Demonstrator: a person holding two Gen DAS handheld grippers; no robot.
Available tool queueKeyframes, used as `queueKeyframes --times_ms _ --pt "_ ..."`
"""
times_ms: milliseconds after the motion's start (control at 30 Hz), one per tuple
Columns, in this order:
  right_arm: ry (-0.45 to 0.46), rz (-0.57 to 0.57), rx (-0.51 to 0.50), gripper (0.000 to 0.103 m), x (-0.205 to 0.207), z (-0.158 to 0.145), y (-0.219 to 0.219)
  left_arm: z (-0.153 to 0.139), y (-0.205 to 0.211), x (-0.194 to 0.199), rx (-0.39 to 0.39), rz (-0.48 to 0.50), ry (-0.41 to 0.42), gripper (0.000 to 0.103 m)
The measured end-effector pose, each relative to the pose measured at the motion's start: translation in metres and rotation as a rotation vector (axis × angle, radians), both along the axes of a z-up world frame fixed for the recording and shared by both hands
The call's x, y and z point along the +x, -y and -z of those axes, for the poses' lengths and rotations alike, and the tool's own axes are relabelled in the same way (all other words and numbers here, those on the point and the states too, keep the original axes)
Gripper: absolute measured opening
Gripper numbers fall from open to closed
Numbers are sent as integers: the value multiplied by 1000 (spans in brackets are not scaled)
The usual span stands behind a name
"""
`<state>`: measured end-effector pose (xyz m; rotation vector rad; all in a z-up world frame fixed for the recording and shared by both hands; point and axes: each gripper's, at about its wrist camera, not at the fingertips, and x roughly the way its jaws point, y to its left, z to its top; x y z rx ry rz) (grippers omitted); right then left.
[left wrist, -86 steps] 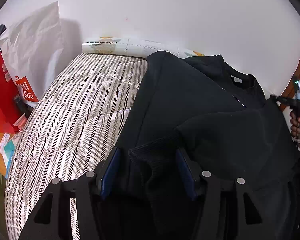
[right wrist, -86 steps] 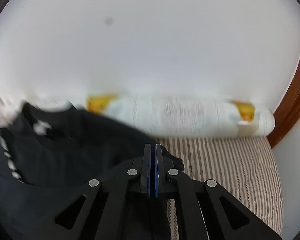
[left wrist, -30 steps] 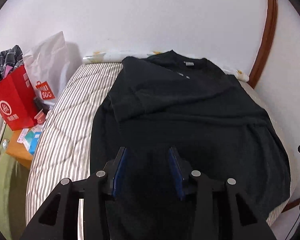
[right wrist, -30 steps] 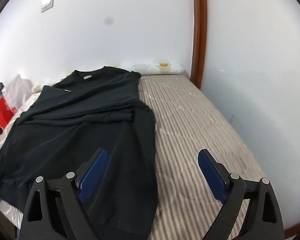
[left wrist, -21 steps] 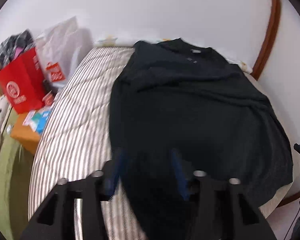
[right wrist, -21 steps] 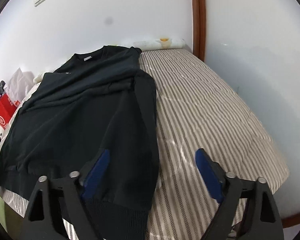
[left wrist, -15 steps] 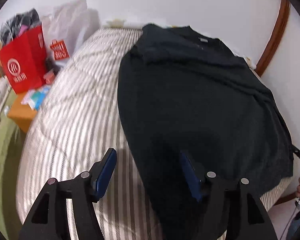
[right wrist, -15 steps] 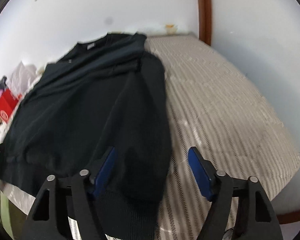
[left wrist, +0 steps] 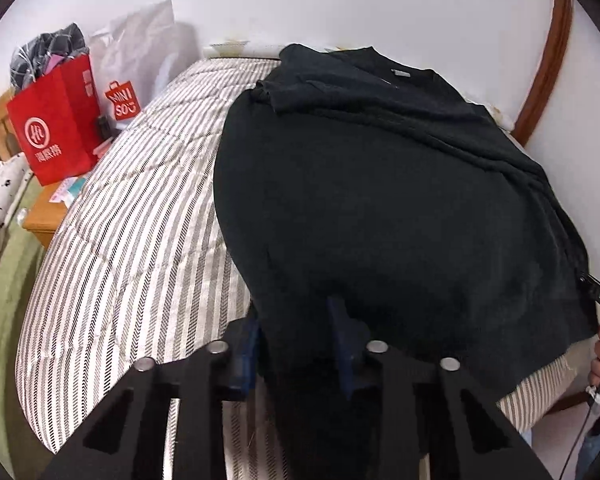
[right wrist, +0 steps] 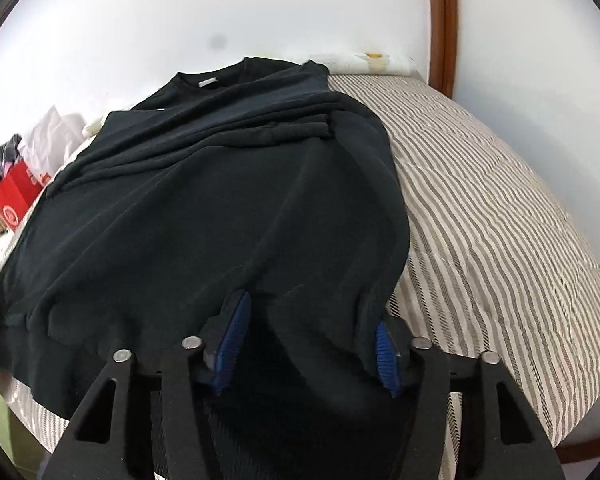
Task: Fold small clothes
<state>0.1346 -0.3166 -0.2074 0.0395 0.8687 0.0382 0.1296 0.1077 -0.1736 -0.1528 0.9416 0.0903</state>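
A black sweatshirt [left wrist: 380, 184] lies flat on the striped bed, collar at the far end, both sleeves folded across the chest. It also shows in the right wrist view [right wrist: 204, 208]. My left gripper [left wrist: 296, 340] is open, its jaws either side of the hem's left corner, the cloth lying between them. My right gripper [right wrist: 308, 344] is open, its jaws either side of the hem's right corner. The right gripper's tip also shows at the far right of the left wrist view [left wrist: 598, 296].
The striped mattress [left wrist: 132, 216] shows on the left, and on the right in the right wrist view [right wrist: 500, 216]. A red paper bag [left wrist: 56, 128] and a white Miniso bag [left wrist: 140, 68] stand beside the bed. A wooden door frame [right wrist: 442, 24] stands at the far right.
Both grippers have dropped toward the near hem and moved in over its two corners. Their jaws have narrowed but stay open.
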Motion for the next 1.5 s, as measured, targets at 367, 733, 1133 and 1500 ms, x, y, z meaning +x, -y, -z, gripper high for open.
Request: queueKeyframes --times_ms 367,733,1133,1500 --pt "94 -20 133 10 -36 -41 43 -33 -18 -23 -127 20 87 9" --pt "185 -100 103 10 -53 -88 34 -73 -27 -42 -149 68 190 9" --pt "318 -65 105 10 34 -144 21 -128 -45 33 -89 40 376 9" --pt "279 0 93 10 152 -133 10 -109 -44 158 -6 -16 352 10"
